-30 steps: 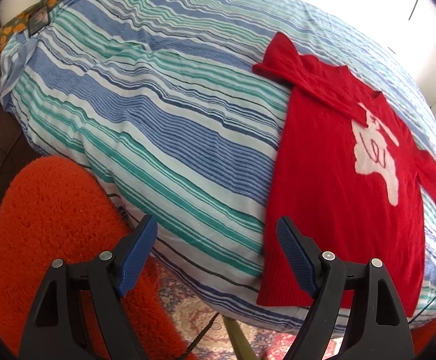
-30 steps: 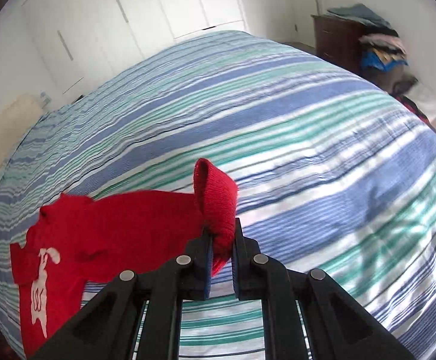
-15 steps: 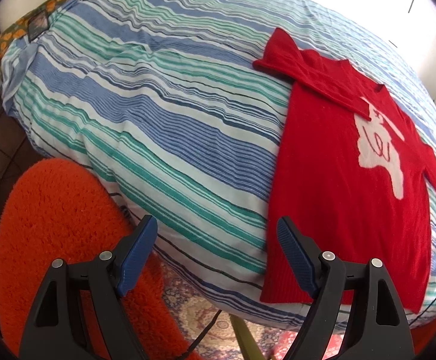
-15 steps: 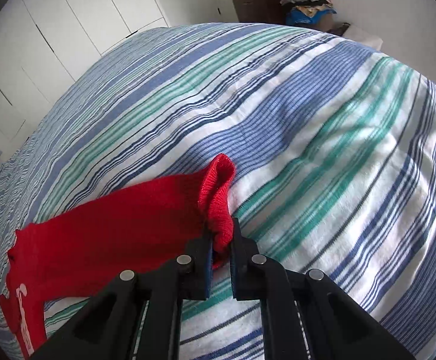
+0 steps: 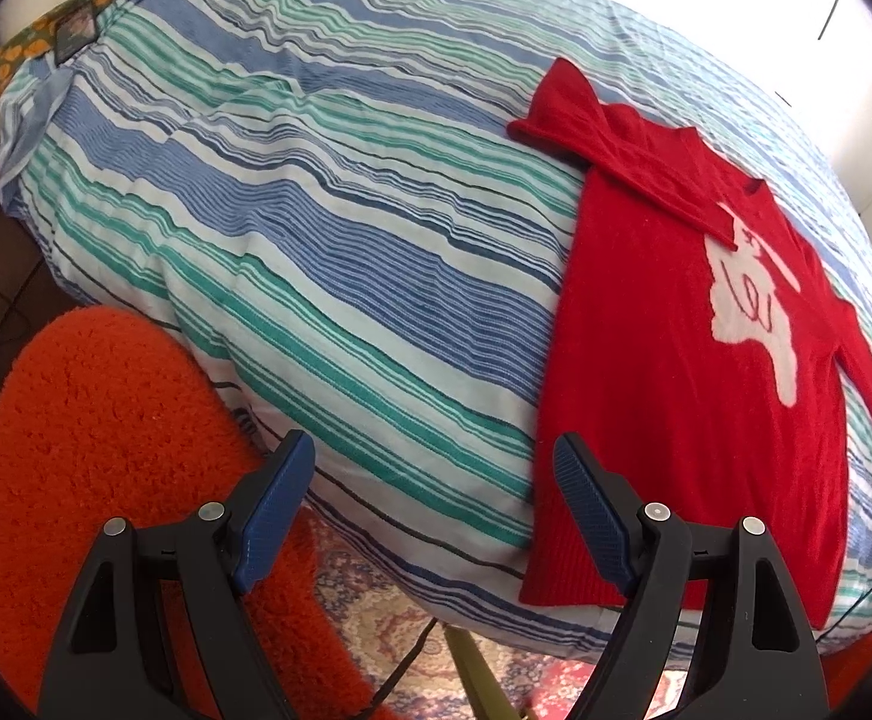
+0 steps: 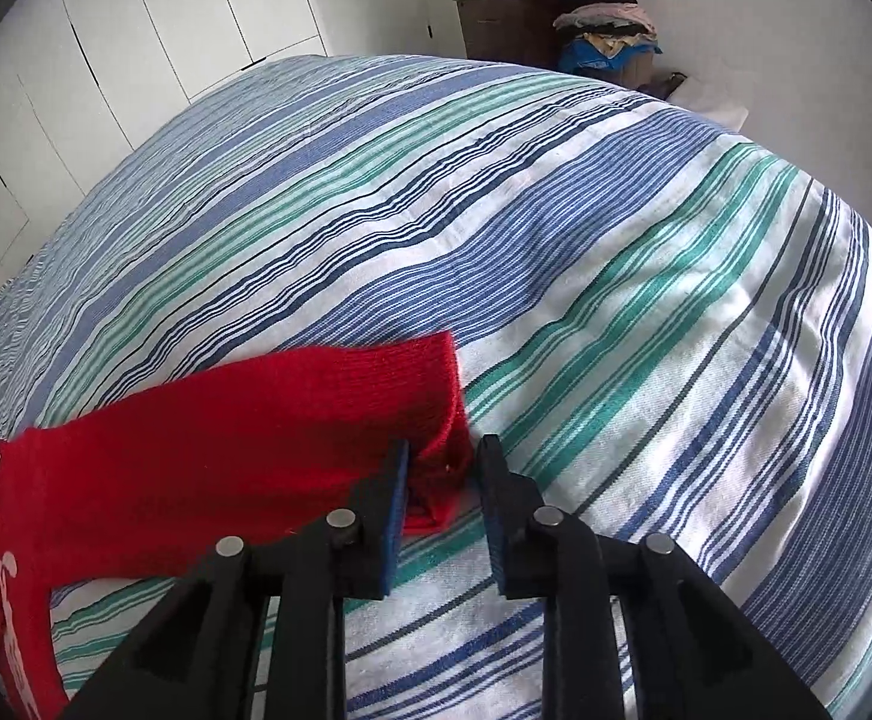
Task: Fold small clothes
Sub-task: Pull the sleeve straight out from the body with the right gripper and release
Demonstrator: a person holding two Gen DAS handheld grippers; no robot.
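Observation:
A small red sweater (image 5: 664, 360) with a white figure on its chest lies flat on the striped bed. Its far sleeve is folded across the top. My left gripper (image 5: 436, 480) is open and empty, held off the bed's near edge, just left of the sweater's hem. In the right wrist view the other sleeve (image 6: 244, 438) lies stretched out on the bed. My right gripper (image 6: 442, 468) is open, its jaws standing on either side of the sleeve's cuff, which rests on the bed between them.
The bed has a blue, green and white striped cover (image 5: 316, 192). An orange shaggy rug (image 5: 94, 450) and a patterned carpet lie on the floor below. White wardrobe doors (image 6: 154, 48) and a dresser piled with clothes (image 6: 556, 24) stand beyond the bed.
My right gripper lowered the sleeve cuff onto the bed and opened, letting go of it. The sleeve now lies flat. The left gripper has barely moved.

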